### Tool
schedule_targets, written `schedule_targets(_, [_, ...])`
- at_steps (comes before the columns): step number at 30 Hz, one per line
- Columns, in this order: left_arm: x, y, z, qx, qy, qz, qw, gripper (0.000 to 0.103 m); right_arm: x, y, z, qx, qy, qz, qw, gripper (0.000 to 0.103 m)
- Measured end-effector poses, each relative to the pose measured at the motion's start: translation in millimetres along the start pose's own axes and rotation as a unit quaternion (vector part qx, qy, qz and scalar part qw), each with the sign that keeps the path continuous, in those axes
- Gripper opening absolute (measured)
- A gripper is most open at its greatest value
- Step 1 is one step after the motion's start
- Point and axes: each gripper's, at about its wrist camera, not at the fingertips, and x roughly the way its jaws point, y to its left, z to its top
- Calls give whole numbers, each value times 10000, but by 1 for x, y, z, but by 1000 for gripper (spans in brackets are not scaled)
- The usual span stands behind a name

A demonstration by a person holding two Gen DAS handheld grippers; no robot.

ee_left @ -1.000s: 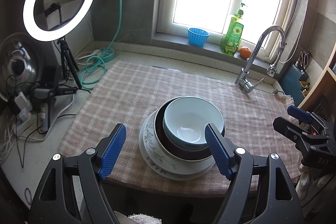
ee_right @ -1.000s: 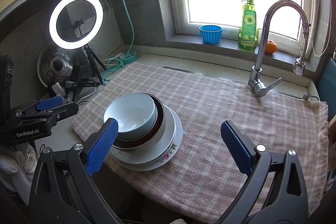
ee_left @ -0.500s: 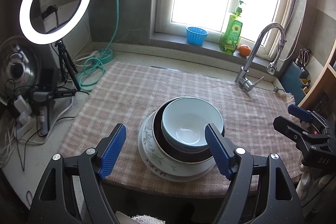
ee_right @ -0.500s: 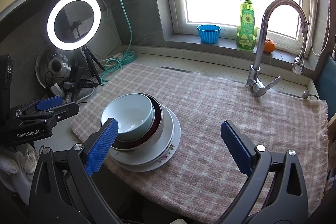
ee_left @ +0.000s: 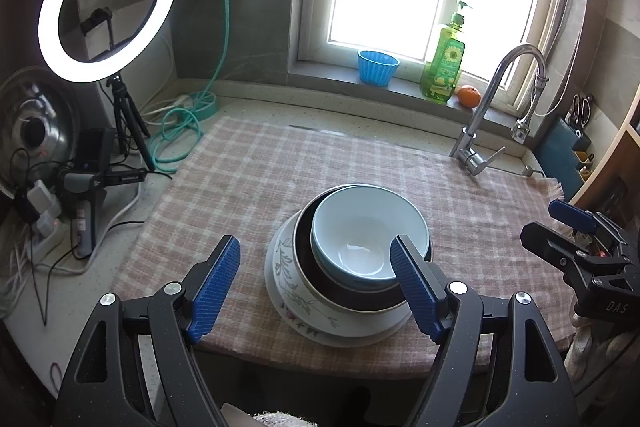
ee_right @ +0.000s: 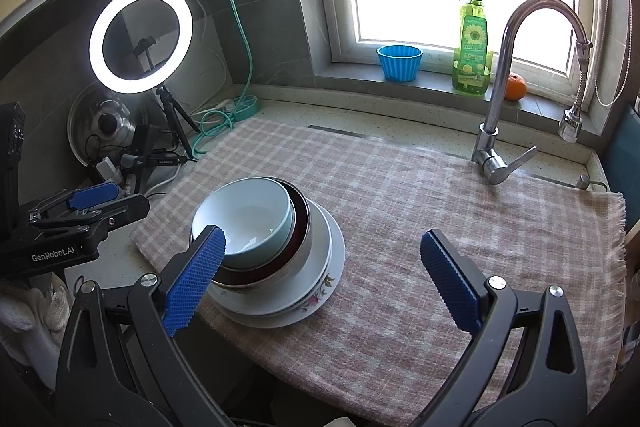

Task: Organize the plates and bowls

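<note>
- One stack is sitting on the checked cloth (ee_left: 304, 163): light blue bowl (ee_left: 366, 235) nesting in dark bowl (ee_left: 340, 291), floral plates (ee_left: 292, 291) underneath.
- Left gripper (ee_left: 316, 291) and right gripper (ee_right: 322, 281) are hovering wide, holding nothing.
- Stacking is looking complete; nothing seems left.

Home kitchen: faucet (ee_right: 516, 75) ahead-right of my gripper, dish soap (ee_right: 472, 43) on windowsill, stacked bowls (ee_right: 256, 227) on counter cloth (ee_right: 440, 227).
</note>
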Motion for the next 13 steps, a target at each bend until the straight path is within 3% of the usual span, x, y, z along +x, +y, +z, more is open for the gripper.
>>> schedule_targets(13, [3,0,0,94,-11,-45,9999,78,1,-1,1,2,31,3,10000,100])
